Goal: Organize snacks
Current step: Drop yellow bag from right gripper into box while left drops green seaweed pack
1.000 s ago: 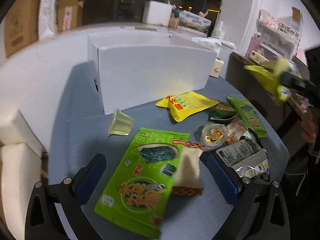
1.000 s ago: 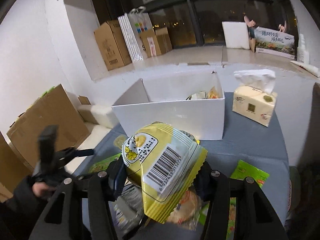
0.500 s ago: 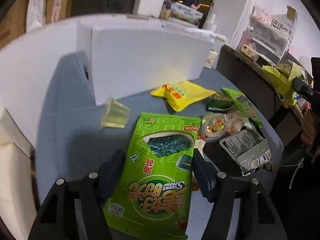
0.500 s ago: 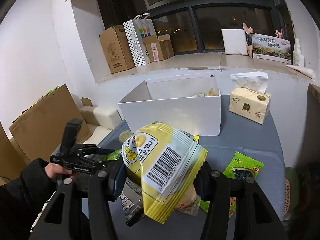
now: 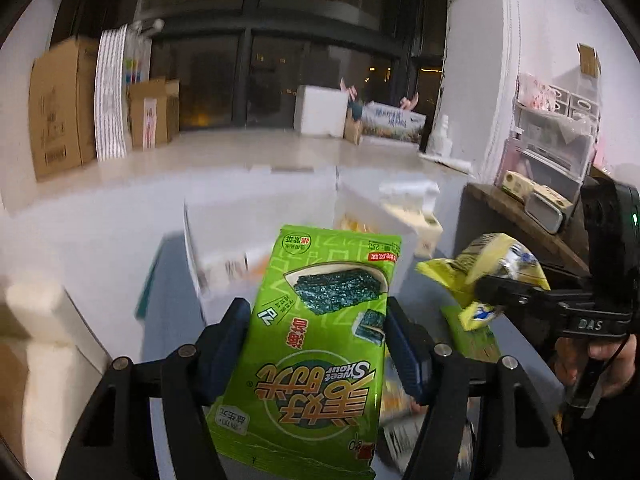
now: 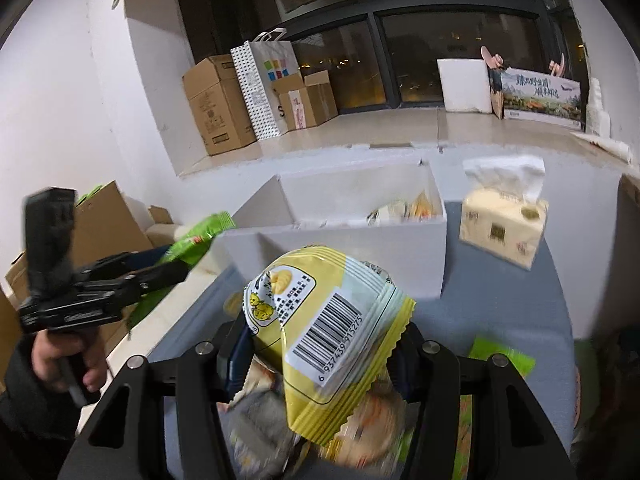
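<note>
Left wrist view: the left gripper (image 5: 316, 344) has its fingers (image 5: 222, 340) closed on the sides of a green pack (image 5: 316, 344), lifted off the desk (image 5: 168, 308) and aimed at the white box (image 5: 260, 216) beyond, likely for dropping in.

Right wrist view: the right gripper (image 6: 324, 344) pinches a yellow bag (image 6: 324, 328) between its fingers (image 6: 236, 354), held above the remaining snacks (image 6: 260, 420) and facing the same box (image 6: 360, 240), whose open top already shows packets. A tissue pack (image 6: 502, 224) stands beside it.
</note>
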